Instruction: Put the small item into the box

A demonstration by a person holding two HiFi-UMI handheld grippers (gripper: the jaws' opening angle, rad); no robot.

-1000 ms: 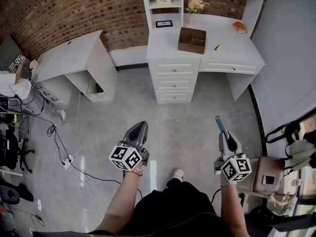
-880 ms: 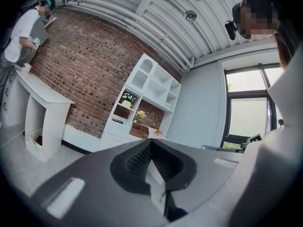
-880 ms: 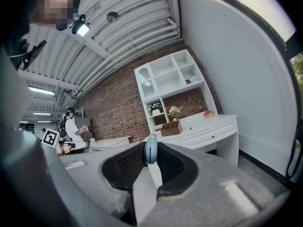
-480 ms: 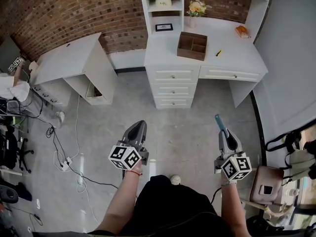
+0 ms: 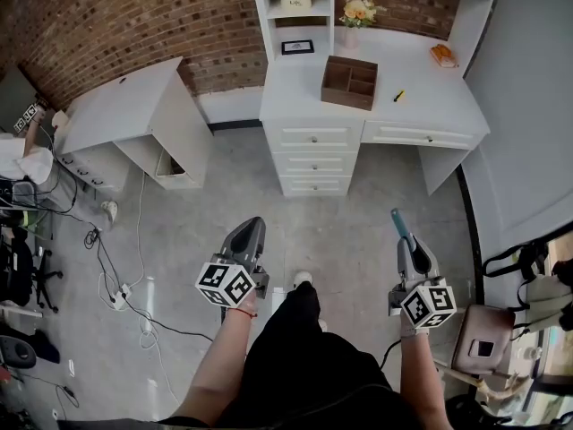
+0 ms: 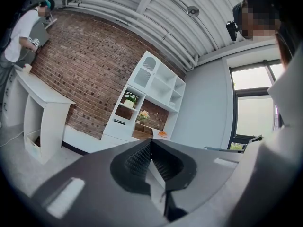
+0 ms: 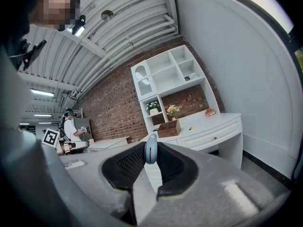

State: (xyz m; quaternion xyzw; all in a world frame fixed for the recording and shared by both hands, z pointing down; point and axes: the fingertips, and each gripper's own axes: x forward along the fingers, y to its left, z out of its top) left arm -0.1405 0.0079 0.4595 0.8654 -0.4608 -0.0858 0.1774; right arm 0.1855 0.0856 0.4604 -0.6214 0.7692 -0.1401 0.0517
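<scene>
The brown wooden box [image 5: 349, 76] with compartments stands on the white desk [image 5: 421, 110] ahead, also seen in the right gripper view as the box [image 7: 166, 128]. My right gripper [image 5: 406, 242] is shut on a small blue item [image 5: 399, 223], which sticks out past the fingertips; in its own view the blue item [image 7: 150, 148] stands upright between the jaws of the right gripper [image 7: 150, 156]. My left gripper [image 5: 254, 225] is shut with nothing in it, and the pads of the left gripper [image 6: 150, 145] meet at the tip. Both grippers are over the floor, well short of the desk.
A small yellow thing [image 5: 397, 96] and an orange thing [image 5: 439, 54] lie on the desk near the box. A white side table [image 5: 134, 106] stands to the left. Cables [image 5: 116, 285] run over the floor. A person [image 5: 22, 155] works at far left; a bag [image 5: 488, 325] sits right.
The person has stepped toward the desk, one foot swinging forward; the desk sits a little nearer. Both grippers keep their pose, and the blue item stays in the right one.
</scene>
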